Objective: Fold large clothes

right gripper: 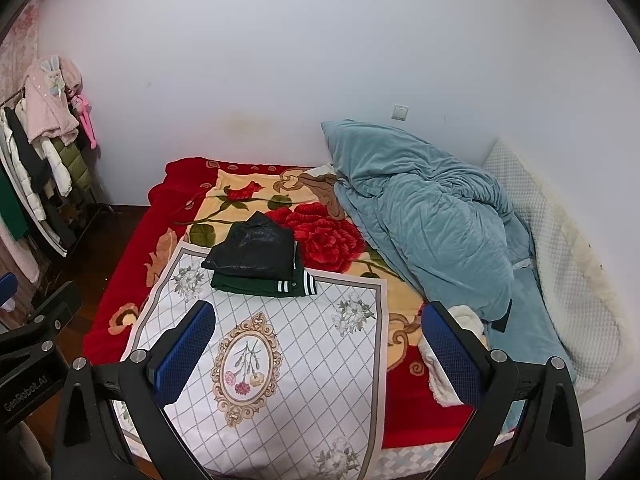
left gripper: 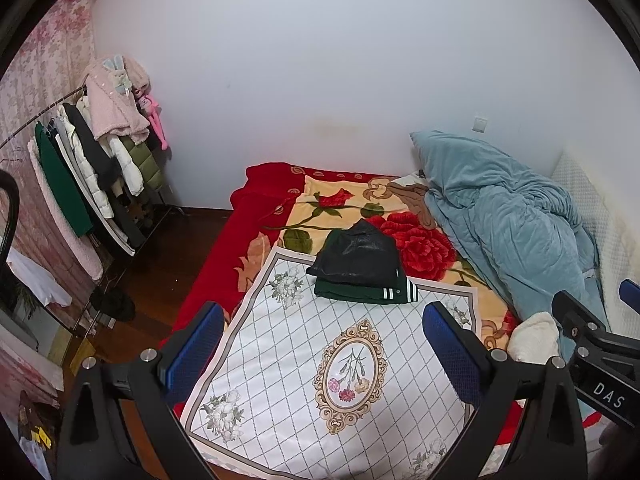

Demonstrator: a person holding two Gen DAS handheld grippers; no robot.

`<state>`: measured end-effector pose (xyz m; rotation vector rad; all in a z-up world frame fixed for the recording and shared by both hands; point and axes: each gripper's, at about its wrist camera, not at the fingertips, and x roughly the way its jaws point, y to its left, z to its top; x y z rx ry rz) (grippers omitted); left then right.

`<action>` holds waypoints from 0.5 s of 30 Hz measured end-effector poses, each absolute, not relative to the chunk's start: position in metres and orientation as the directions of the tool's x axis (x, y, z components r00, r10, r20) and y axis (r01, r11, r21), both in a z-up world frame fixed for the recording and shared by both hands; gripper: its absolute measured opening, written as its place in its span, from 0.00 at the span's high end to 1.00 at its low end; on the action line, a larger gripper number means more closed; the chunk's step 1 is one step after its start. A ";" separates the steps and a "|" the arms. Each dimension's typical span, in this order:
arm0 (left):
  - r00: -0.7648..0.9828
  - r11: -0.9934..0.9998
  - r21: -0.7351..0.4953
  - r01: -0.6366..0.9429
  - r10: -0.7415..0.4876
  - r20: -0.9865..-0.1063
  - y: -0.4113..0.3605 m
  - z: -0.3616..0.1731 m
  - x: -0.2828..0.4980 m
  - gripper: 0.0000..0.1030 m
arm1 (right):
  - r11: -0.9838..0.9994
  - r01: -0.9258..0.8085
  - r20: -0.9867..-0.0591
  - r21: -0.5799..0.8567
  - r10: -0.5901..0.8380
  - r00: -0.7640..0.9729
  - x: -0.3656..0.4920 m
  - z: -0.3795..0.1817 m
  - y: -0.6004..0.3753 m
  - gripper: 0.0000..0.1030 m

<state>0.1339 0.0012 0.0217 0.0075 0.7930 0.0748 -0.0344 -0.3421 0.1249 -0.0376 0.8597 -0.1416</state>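
A folded black garment (left gripper: 358,254) lies on top of a folded dark green garment with white stripes (left gripper: 372,292), at the far edge of a white flower-patterned cloth (left gripper: 320,380) spread on the bed. The stack also shows in the right wrist view: black garment (right gripper: 252,250), green garment (right gripper: 260,284), white cloth (right gripper: 304,360). My left gripper (left gripper: 324,344) is open and empty, above the near part of the cloth. My right gripper (right gripper: 320,344) is open and empty, held beside it; its body shows at the right edge of the left wrist view (left gripper: 596,352).
A red rose blanket (left gripper: 420,248) covers the bed. A crumpled blue duvet (right gripper: 432,216) lies at the right, with a white fleece item (right gripper: 448,376) by its near end. A clothes rack (left gripper: 92,172) with hanging coats stands at the left on the wooden floor (left gripper: 168,252).
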 end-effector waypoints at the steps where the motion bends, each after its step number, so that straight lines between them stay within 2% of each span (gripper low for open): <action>1: 0.700 0.997 0.036 -0.065 0.071 -0.710 0.001 0.022 0.134 0.02 | 0.990 0.109 -0.752 -0.088 -0.138 0.644 -0.034 0.125 -0.342 0.00; 15: 0.701 0.997 0.036 -0.069 0.074 -0.709 0.004 0.023 0.132 0.02 | 0.990 0.107 -0.752 -0.088 -0.136 0.645 -0.034 0.126 -0.341 0.00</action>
